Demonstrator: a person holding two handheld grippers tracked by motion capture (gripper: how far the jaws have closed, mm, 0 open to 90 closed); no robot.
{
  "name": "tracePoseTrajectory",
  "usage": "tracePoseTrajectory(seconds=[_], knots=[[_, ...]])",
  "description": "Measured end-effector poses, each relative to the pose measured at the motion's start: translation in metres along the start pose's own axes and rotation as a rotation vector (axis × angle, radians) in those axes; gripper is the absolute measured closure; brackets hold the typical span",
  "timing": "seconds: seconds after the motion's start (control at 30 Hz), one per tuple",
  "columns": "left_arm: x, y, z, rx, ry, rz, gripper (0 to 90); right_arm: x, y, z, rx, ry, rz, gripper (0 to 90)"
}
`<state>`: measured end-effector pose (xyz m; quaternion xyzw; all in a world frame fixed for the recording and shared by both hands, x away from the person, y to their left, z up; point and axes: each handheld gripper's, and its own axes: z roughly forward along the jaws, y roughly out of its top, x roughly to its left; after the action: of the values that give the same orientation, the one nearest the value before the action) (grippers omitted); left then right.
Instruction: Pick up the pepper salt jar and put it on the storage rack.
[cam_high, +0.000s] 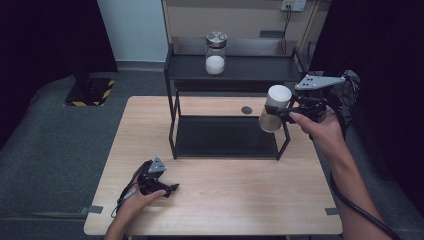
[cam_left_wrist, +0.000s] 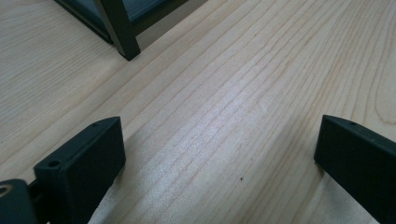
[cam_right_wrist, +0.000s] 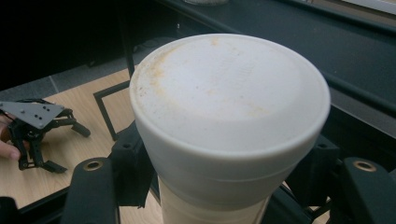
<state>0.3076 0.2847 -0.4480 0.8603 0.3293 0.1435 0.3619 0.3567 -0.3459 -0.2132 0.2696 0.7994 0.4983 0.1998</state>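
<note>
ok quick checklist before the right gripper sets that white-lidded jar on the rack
1. Grip on jar: ok. The right gripper is shut on the white-lidded jar, jaws on either side below the lid.
2. Jar upright: not ok, it hangs tilted in the high view.
3. Lid seated: ok, the white lid sits level on the jar; tightness cannot tell.
4. Top shelf space: ok, bare right of the glass jar.
5. Lower shelf: ok, bare.
6. Left gripper: ok, open, low over the table, away from the rack.
</note>
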Motion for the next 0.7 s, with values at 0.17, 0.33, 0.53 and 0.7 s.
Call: tracePoseTrajectory(seconds=[0.17,0.33,0.53,0.7], knots=[[0.000,0.000,0.000,0.000,0.000,0.000,0.7,-0.002,0.009,-0.004,0.004,0.002,-0.001,35.4],[0.000,0.000,0.000,0.000,0.000,0.000,0.7,-0.003,0.018,-0.008,0.005,-0.001,0.002,35.4],[0.000,0.000,0.000,0.000,0.000,0.000,0.7,-0.003,0.026,-0.011,0.007,-0.006,-0.004,35.5],[0.000,0.000,0.000,0.000,0.000,-0.001,0.7,-0.005,0.036,-0.014,0.011,-0.006,-0.002,35.5]])
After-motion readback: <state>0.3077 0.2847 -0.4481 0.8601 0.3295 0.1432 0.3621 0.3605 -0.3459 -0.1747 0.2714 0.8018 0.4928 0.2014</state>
